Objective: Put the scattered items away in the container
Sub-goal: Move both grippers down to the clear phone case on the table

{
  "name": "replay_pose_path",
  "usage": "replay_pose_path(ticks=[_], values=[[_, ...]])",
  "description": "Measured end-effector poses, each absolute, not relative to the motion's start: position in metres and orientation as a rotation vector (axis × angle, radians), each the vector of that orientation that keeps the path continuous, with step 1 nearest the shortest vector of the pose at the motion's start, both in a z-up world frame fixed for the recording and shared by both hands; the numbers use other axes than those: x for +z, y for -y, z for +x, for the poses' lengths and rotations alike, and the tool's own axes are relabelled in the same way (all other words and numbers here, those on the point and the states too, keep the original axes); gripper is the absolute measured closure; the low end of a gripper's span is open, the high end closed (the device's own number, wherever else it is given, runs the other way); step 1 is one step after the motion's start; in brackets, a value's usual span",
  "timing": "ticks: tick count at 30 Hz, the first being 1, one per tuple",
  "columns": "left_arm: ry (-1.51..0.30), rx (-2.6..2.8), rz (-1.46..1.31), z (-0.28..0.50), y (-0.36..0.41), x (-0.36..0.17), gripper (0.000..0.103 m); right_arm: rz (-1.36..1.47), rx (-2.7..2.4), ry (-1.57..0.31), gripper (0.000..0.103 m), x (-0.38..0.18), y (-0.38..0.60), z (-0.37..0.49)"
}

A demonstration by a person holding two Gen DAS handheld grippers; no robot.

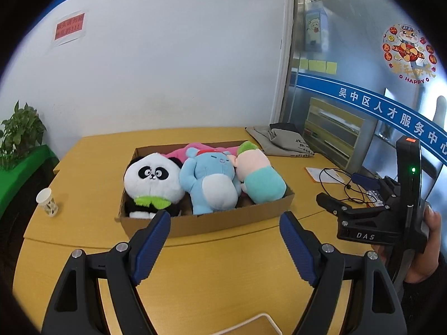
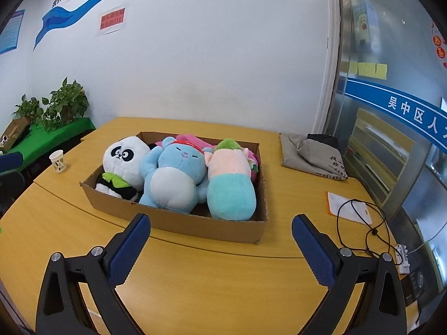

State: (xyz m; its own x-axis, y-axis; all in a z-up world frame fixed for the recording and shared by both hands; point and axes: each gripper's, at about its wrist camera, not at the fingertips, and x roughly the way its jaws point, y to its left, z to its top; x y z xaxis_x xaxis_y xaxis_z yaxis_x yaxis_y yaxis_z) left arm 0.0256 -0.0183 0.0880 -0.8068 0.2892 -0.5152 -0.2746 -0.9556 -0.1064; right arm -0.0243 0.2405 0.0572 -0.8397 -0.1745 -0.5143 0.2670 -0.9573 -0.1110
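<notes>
A shallow cardboard box sits on the yellow table. A panda plush, a blue bear plush and a pink-and-teal plush lie side by side in it, with a pink toy partly hidden behind them. My left gripper hangs open and empty just short of the box's near wall. My right gripper is likewise wide open and empty; the left wrist view shows it at the right, held by a hand.
A paper cup stands at the table's left. A grey cloth bag lies at the back right, a card with a black cord in front of it. Potted plants stand left; a glass wall is on the right.
</notes>
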Motion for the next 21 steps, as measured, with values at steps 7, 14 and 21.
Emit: replay_pose_path(ticks=[7,14,21], values=[[0.126,2.754,-0.875,0.043,0.037,0.061,0.023,0.777,-2.768,-0.250,0.000,0.050,-0.242,-0.007],[0.182,2.747,-1.088,0.063,0.061,0.004,0.023,0.908,-2.644,-0.229,0.000,-0.003,-0.241,0.015],[0.225,2.673,-1.327,0.071,0.068,-0.058,0.023,1.152,-2.443,-0.202,0.000,-0.086,-0.216,0.040]])
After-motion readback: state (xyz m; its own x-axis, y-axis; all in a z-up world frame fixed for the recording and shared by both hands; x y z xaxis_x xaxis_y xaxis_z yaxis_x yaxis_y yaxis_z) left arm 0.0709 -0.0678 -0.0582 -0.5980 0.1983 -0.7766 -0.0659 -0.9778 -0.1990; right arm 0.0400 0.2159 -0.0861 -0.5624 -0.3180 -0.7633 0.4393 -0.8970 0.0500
